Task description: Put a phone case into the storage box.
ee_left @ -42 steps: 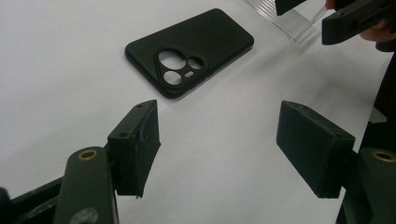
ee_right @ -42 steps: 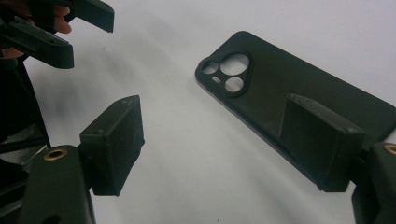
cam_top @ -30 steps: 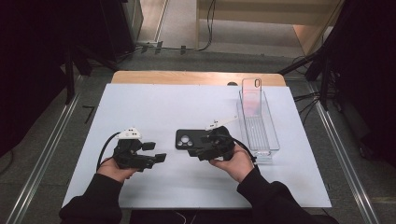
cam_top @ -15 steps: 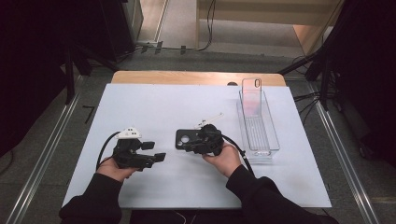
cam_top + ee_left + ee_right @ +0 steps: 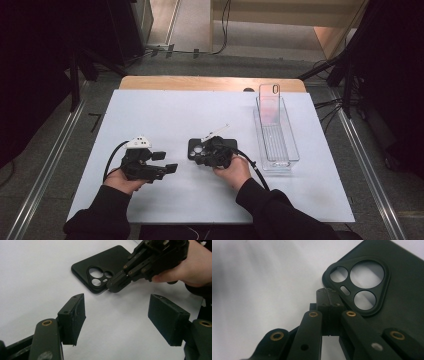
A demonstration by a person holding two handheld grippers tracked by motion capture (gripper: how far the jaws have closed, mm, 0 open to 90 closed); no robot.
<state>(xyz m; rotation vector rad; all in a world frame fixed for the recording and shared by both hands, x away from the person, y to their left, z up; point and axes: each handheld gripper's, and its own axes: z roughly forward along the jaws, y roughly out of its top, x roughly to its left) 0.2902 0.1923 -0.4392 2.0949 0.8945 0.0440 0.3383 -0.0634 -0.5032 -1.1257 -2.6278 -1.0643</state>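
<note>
We see a black phone case (image 5: 212,148) lying flat near the middle of the white counter (image 5: 165,115), its camera cut-outs turned up and toward the left tool. A clear plastic tray (image 5: 278,137) sits well apart on the right side, with what looks like a clear phone case (image 5: 270,102) standing at its far end.

The right tool (image 5: 328,300) has its jaws pressed together. In its own view the closed tips sit at the case's long edge just beside the camera cut-out. Whether a thin lip of the case is pinched between the pads or the tips merely press against the edge, we cannot tell. The left tool (image 5: 116,317) has its jaws spread wide with nothing between them, resting in the hand (image 5: 122,180) near the case and aimed at it.

We judge the main risk to be the hold. Closed tips on a thin, flexible edge give little purchase, so a lift could let the case slip free or peel and flop. A push from closed tips could instead skate the case across the smooth counter.
</note>
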